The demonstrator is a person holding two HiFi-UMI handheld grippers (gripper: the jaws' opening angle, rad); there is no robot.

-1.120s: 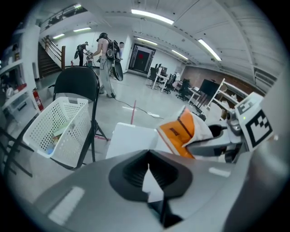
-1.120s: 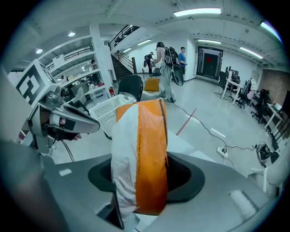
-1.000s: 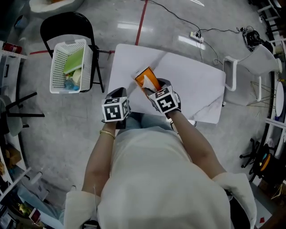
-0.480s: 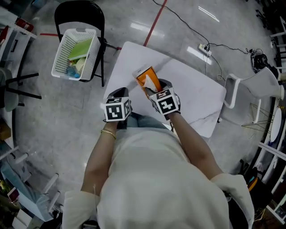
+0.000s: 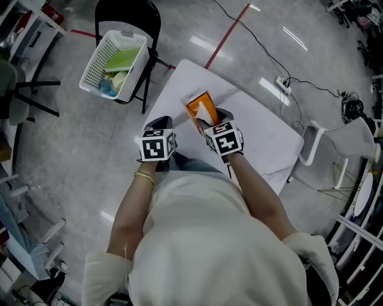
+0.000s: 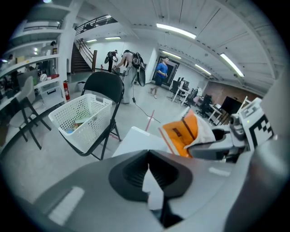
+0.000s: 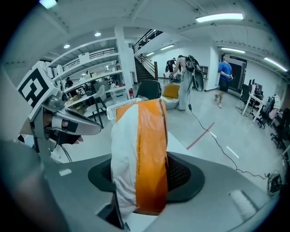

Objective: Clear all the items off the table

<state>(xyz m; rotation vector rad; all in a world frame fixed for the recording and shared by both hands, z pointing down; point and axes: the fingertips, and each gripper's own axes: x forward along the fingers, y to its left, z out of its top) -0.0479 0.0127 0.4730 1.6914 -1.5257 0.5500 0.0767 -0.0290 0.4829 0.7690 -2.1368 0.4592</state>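
1. Orange-and-white packet (image 7: 144, 136): upright between the jaws of the right gripper (image 7: 141, 179), which clamp it at about half width. Dark print runs down the orange face, too small to read.
2. Left gripper (image 6: 148, 174): jaws together, empty, just left of the packet.
3. White table (image 5: 263, 131) lies beneath the packet.
4. White basket (image 5: 99, 57) sits on a black chair (image 5: 127, 13), beyond the left gripper and to its left.

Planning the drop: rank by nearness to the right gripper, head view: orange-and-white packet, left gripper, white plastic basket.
1. Orange-and-white packet, between the right gripper's jaws.
2. Left gripper, beside it, left.
3. White plastic basket, upper left, on black chair.
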